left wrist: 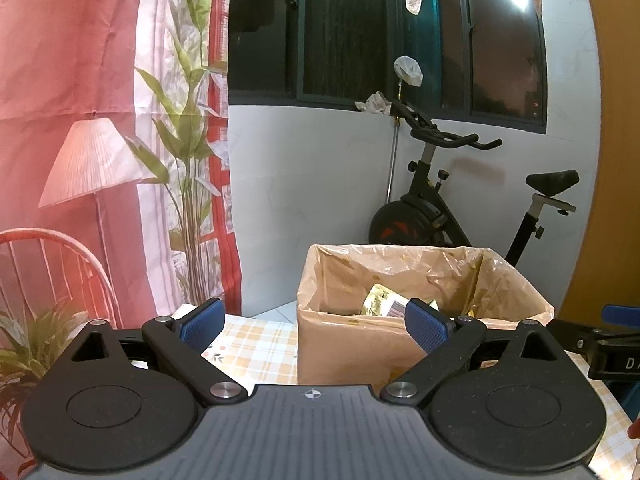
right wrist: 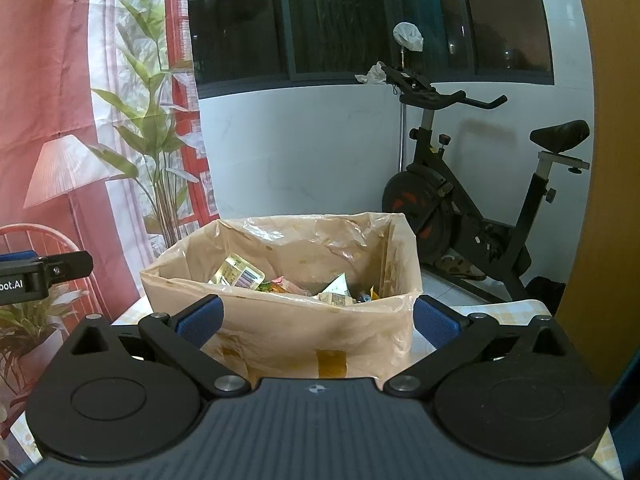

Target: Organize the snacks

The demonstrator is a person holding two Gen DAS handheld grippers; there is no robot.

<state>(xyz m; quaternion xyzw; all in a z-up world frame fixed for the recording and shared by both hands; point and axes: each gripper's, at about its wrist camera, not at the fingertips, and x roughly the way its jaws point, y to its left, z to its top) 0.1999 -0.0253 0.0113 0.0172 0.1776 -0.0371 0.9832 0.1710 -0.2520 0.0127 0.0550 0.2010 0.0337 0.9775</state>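
A black exercise bike point(right wrist: 472, 184) stands on the floor by the white wall, under a dark window point(right wrist: 360, 12). On the left hangs a red curtain point(left wrist: 60, 60) printed with a lamp and green plants. The table has a checked yellow tablecloth point(left wrist: 260, 344).

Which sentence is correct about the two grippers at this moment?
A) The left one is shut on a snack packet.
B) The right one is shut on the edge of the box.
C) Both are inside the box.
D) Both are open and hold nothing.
D: the left gripper and the right gripper both show blue pads spread wide with nothing between them, in front of the lined cardboard box.
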